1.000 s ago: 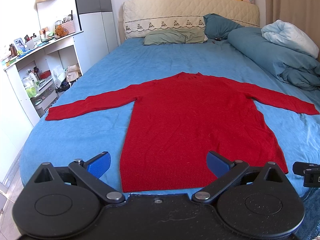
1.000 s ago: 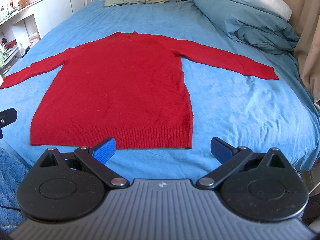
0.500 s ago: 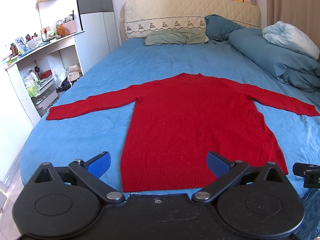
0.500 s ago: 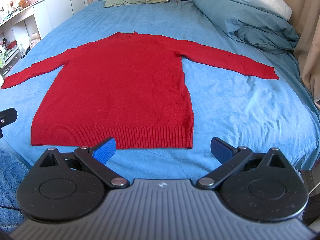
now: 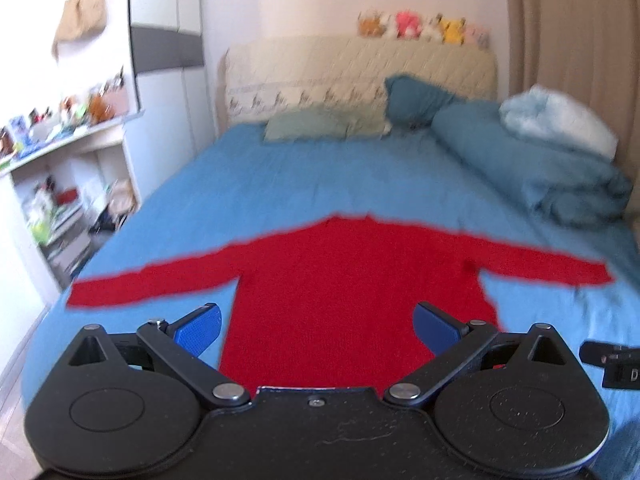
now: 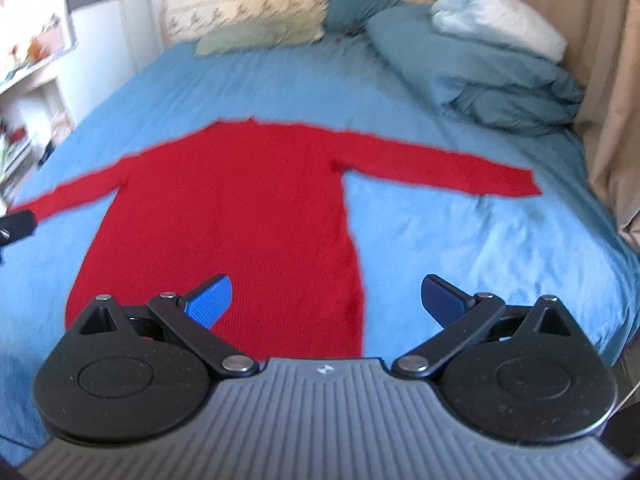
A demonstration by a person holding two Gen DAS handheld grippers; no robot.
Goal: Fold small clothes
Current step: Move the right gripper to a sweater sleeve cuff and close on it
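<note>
Blue-padded fingers (image 5: 199, 326) of the left gripper (image 5: 318, 328) are seen spread wide, nothing pinched between them, and they are held above the lower body of the red sweater (image 5: 340, 280). On the other side, the fingers (image 6: 211, 297) of the right gripper (image 6: 326, 298) are likewise spread apart and empty; one pad is seen over the red knit, the other over bare sheet at 3 o'clock from the sweater's side edge.

The sweater is laid flat on the blue bed (image 5: 280, 176), collar pointed to 12 o'clock toward the headboard (image 5: 360, 68), hem toward 6 o'clock and hidden behind both gripper bodies. Both sleeves are stretched out, one to 9 o'clock, the other (image 6: 452, 168) to 3 o'clock, each lying flat on the sheet. Both views are blurred, so the knit's fine detail cannot be read.

At 12 o'clock, a green pillow (image 5: 320, 126) is set against the headboard, and a row of plush toys (image 5: 420, 26) is lined along its top. A bundled teal duvet (image 6: 472, 68) with a pale blanket (image 6: 496, 20) on it is piled at 2 o'clock, well apart from the sweater. Cluttered white shelves (image 5: 60, 184) are seen at 9 o'clock beside the bed, and a beige curtain (image 6: 608, 80) is hung at 3 o'clock.
</note>
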